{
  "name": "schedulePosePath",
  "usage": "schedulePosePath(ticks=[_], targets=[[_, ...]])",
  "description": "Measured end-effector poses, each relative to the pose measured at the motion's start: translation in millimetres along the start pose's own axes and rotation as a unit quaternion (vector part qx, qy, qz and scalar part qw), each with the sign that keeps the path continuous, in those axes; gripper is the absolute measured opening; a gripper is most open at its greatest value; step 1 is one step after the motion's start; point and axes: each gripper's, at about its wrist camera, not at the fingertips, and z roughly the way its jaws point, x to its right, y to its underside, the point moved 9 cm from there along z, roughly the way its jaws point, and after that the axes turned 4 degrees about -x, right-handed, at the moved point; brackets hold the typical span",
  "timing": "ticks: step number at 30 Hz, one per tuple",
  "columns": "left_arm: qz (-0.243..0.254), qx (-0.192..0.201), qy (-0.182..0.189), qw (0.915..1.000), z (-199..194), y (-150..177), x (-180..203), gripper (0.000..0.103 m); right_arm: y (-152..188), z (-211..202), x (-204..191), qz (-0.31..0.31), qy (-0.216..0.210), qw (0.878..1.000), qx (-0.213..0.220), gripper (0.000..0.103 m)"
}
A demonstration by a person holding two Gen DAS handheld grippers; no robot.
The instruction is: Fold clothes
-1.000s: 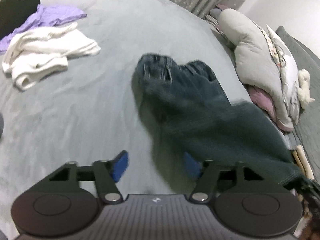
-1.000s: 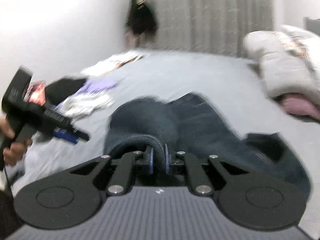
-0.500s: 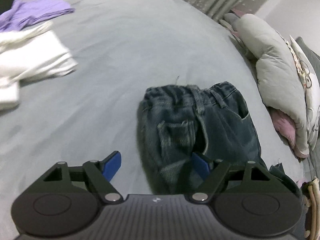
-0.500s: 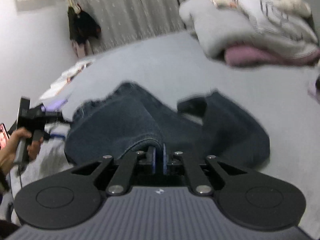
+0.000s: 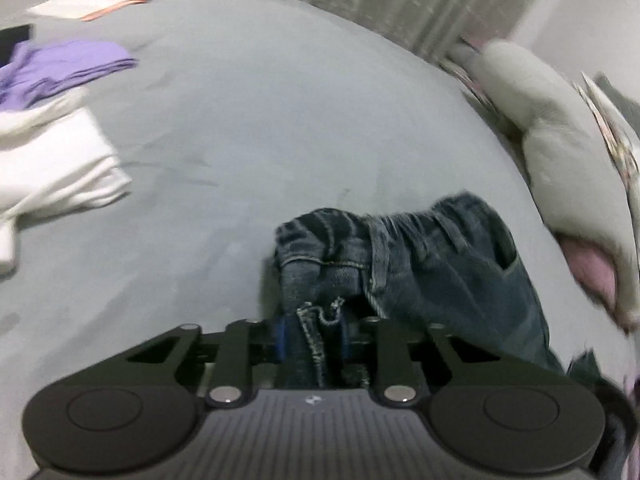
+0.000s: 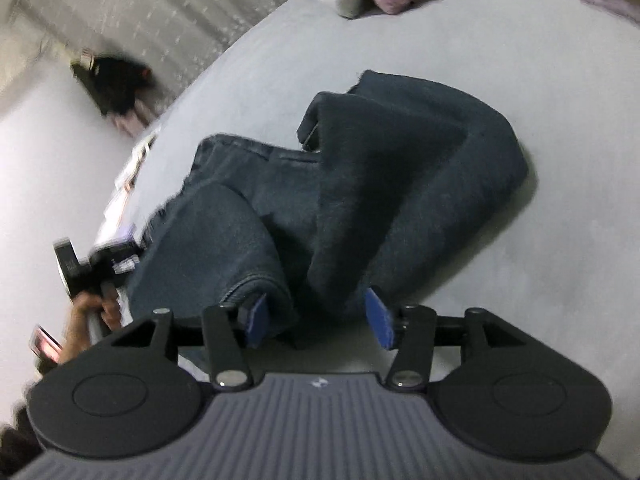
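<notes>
- Left gripper (image 5: 311,334): clamped tight on a bunched fold of the crumpled dark blue denim jeans (image 5: 420,268).
- Right gripper (image 6: 318,318): blue pads spread wide, denim between them, gripping nothing.
- Jeans heaped on the grey bedspread (image 5: 260,128).

Denim jeans (image 5: 432,264), matt grey bedsheet (image 5: 280,120)

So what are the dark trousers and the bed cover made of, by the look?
Trousers: denim, most likely; dark blue, matte, with pale contrast stitching, belt loops and a frayed edge. Bed cover: soft matte grey fabric, faintly napped, perhaps brushed or fleecy; blur leaves it open.
</notes>
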Motion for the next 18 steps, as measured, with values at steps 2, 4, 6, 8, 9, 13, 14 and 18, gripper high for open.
schedulePosePath(ticks=[2,4,6,8,9,13,14,18], targets=[[0.003,0.024,-0.027,0.9994,-15.8,1.0,1.7,0.020,-1.1,-0.3,2.9,0.004,0.006,1.000,-0.001,0.057],[0.006,0.040,-0.048,0.9980,-32.0,1.3,1.4,0.020,-2.8,-0.4,5.8,-0.001,0.020,1.000,0.004,0.057],[-0.001,0.041,-0.061,0.9973,-48.3,4.0,-1.7,0.020,-1.5,-1.4,5.3,-0.004,0.027,1.000,0.007,0.058],[-0.008,0.040,-0.073,0.9965,-64.7,7.1,-4.7,0.020,3.3,-1.0,1.6,-0.003,0.022,1.000,0.003,0.058],[-0.008,0.039,-0.075,0.9964,-69.7,8.5,-6.2,0.020,5.7,-0.8,-0.2,-0.003,0.019,1.000,0.000,0.058],[-0.018,0.029,-0.081,0.9961,-78.9,15.0,-15.2,0.020,32.9,16.8,-24.6,-0.031,-0.015,0.999,-0.034,0.060],[-0.023,0.026,-0.081,0.9961,-78.4,16.8,-17.9,0.020,39.3,20.8,-29.6,-0.035,-0.020,0.998,-0.041,0.060],[-0.008,0.028,-0.098,0.9948,-79.5,19.7,-18.1,0.020,63.9,32.4,-46.9,-0.048,-0.031,0.997,-0.061,0.060]])
